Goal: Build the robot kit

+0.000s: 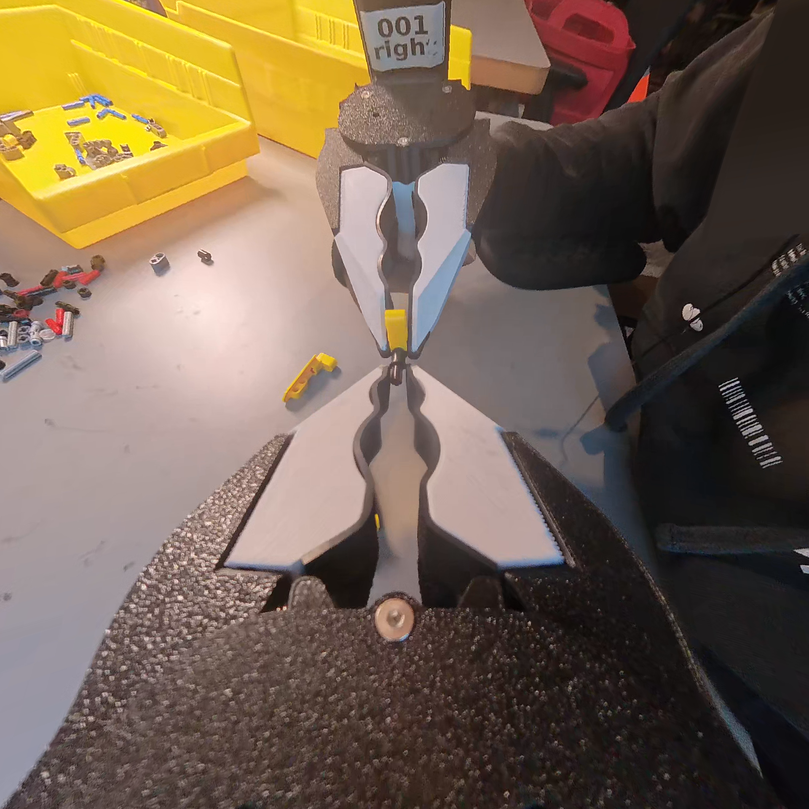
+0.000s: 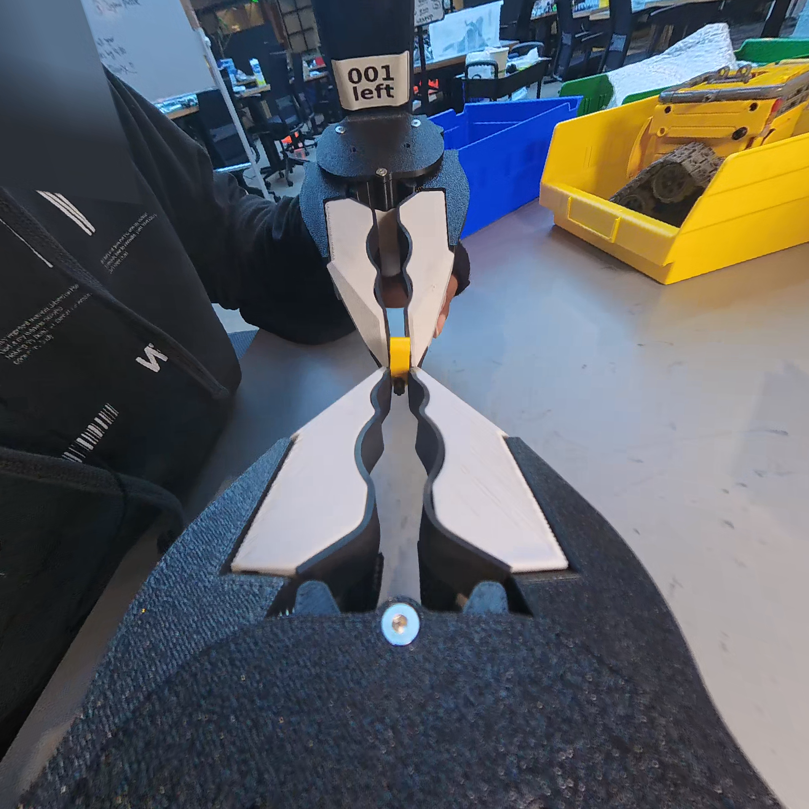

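Tip to tip, the left gripper [image 1: 396, 372] and right gripper [image 2: 399, 381] meet on a small yellow piece [image 1: 395, 327] with a black pin [image 1: 396, 372]. Both finger pairs are drawn narrow, yet each view hides which one actually clamps it: I cannot tell. On the grey table [image 1: 175, 437], loose parts [image 1: 39, 306] lie at 9 o'clock and a yellow bin [image 1: 144, 175] at 10; a blue bin [image 2: 503, 144] sits at 1 o'clock before a blurry workshop
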`<action>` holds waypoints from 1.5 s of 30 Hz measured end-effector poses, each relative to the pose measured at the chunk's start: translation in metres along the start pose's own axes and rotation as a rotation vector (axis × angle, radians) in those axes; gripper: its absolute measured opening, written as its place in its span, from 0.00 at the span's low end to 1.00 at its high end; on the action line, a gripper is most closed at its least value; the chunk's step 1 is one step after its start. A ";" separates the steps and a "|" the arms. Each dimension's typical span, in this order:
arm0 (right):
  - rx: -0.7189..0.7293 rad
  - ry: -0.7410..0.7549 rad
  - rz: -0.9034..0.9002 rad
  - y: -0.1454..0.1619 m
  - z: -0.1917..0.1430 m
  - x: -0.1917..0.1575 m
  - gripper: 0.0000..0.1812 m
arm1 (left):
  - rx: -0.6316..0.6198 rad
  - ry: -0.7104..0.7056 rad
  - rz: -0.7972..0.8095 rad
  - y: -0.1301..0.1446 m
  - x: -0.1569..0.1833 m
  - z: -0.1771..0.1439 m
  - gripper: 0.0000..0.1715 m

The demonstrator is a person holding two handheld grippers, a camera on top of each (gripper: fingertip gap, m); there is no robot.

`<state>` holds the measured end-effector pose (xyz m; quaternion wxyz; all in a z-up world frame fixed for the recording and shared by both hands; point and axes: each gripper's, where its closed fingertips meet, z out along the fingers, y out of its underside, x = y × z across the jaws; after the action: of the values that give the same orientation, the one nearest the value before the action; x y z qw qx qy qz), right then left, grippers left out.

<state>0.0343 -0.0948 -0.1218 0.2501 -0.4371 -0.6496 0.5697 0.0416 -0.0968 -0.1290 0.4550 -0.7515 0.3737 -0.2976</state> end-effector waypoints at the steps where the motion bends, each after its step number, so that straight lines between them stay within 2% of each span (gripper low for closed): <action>1: -0.013 0.003 -0.005 0.002 0.001 0.000 0.04 | -0.015 -0.004 0.009 0.002 0.000 0.001 0.03; 4: -0.050 0.014 -0.022 0.008 0.002 0.001 0.04 | -0.047 -0.016 0.024 0.008 -0.001 0.003 0.02; 17: -0.019 0.004 -0.050 -0.002 -0.007 -0.002 0.03 | 0.030 -0.001 0.025 -0.004 0.002 0.000 0.01; 24: 0.010 0.041 -0.026 -0.003 -0.033 0.008 0.03 | 0.053 -0.026 -0.018 0.000 -0.013 -0.016 0.01; 26: -0.076 0.019 -0.048 0.006 -0.024 0.003 0.04 | 0.013 -0.002 -0.039 0.007 -0.012 -0.007 0.01; 30: -0.450 0.168 -0.218 0.067 -0.018 0.024 0.04 | -0.081 -0.017 -0.103 0.032 -0.025 -0.002 0.02; 35: -0.635 0.229 -0.326 0.093 -0.019 0.029 0.06 | -0.087 -0.004 -0.118 0.036 -0.024 0.001 0.02; 38: -0.594 0.227 -0.290 0.087 -0.020 0.029 0.12 | -0.070 0.023 -0.131 0.033 -0.019 0.002 0.02; 42: -0.267 0.194 -0.255 0.032 -0.012 0.016 0.14 | -0.020 0.099 -0.177 0.025 -0.009 0.004 0.02; 45: -0.211 0.175 -0.300 0.021 -0.002 0.007 0.11 | 0.004 0.124 -0.168 0.019 -0.003 0.005 0.02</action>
<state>0.0386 -0.0883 -0.1425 0.3407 -0.4069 -0.7392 0.4146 0.0385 -0.0975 -0.1485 0.4057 -0.7594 0.3364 -0.3814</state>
